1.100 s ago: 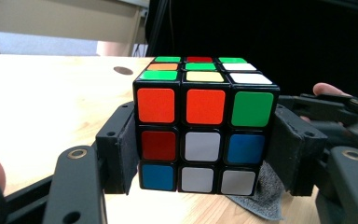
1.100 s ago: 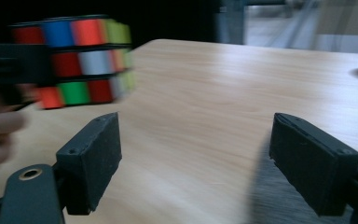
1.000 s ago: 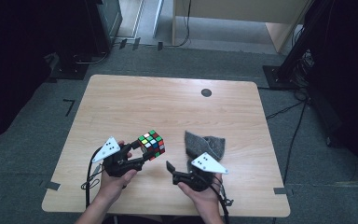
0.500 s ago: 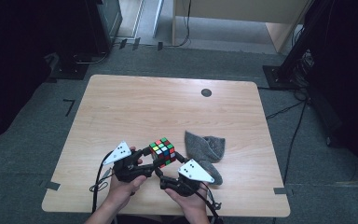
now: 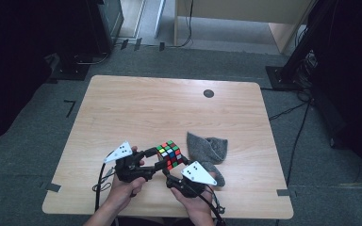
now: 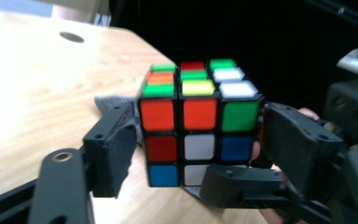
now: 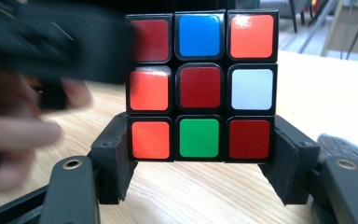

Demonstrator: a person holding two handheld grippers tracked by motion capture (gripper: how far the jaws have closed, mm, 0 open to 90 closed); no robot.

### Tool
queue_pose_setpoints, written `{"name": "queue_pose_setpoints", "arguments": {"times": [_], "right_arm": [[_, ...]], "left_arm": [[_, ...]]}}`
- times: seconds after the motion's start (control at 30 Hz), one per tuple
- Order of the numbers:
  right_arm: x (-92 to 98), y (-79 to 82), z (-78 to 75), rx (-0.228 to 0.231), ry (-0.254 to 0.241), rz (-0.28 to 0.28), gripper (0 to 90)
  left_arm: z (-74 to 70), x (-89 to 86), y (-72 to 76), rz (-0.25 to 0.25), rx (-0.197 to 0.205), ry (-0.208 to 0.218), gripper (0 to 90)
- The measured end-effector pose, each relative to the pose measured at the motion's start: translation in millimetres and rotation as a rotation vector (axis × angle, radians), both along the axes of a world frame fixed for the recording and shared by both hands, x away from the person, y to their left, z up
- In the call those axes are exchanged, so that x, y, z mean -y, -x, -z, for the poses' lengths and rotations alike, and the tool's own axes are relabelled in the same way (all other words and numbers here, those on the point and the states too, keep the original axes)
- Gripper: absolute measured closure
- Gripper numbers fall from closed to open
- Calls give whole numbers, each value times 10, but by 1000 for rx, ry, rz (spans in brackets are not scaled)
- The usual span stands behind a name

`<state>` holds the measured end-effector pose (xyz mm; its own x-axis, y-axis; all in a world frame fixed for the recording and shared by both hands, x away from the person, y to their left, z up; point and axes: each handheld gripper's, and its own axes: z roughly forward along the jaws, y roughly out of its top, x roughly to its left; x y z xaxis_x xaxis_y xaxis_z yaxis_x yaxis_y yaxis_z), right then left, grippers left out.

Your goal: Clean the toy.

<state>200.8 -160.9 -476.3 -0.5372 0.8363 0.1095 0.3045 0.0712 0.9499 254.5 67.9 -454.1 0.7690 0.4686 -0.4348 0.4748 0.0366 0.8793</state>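
1. The cube [image 7: 201, 84] has black edges; the face at the centre of the right gripper view reads red, blue, orange on top, orange, red, white in the middle, orange, green, red below.
2. In the left gripper view its top shows green, red, orange, yellow and white stickers.
3. The desk [image 5: 136, 108] is pale wood grain (with one dark round spot, upper right).
4. The cloth [image 5: 209, 148] is grey.
5. Each gripper is black with a light grey plate: left gripper [image 5: 156, 160], right gripper [image 5: 169, 176].
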Motion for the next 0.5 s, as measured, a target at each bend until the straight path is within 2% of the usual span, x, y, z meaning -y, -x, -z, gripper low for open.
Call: {"name": "queue_pose_setpoints", "arguments": {"times": [0.1, 0.13, 0.23, 0.27, 0.37, 0.4, 0.43, 0.5], "right_arm": [[139, -75, 13, -53, -3, 1, 343], [190, -97, 8, -67, -2, 3, 342], [329, -141, -45, -94, -2, 9, 342], [355, -148, -68, -104, -3, 7, 342], [433, -154, -173, -123, -14, -9, 342], [449, -152, -208, -130, -20, -19, 342], [462, -147, -246, -130, -31, -29, 342], [469, -142, -291, -140, -44, -47, 342]], "left_arm": [[-35, -130, -45, -5, 18, 20, 159], [-37, -158, -51, -10, 36, 9, 141], [-5, -212, -60, -34, 115, -73, 129], [22, -212, -59, -38, 144, -118, 128], [113, -160, -44, -46, 208, -236, 130], [144, -119, -25, -52, 240, -288, 131], [160, -92, -13, -49, 257, -311, 132], [199, -16, 30, -42, 315, -373, 133]]}}
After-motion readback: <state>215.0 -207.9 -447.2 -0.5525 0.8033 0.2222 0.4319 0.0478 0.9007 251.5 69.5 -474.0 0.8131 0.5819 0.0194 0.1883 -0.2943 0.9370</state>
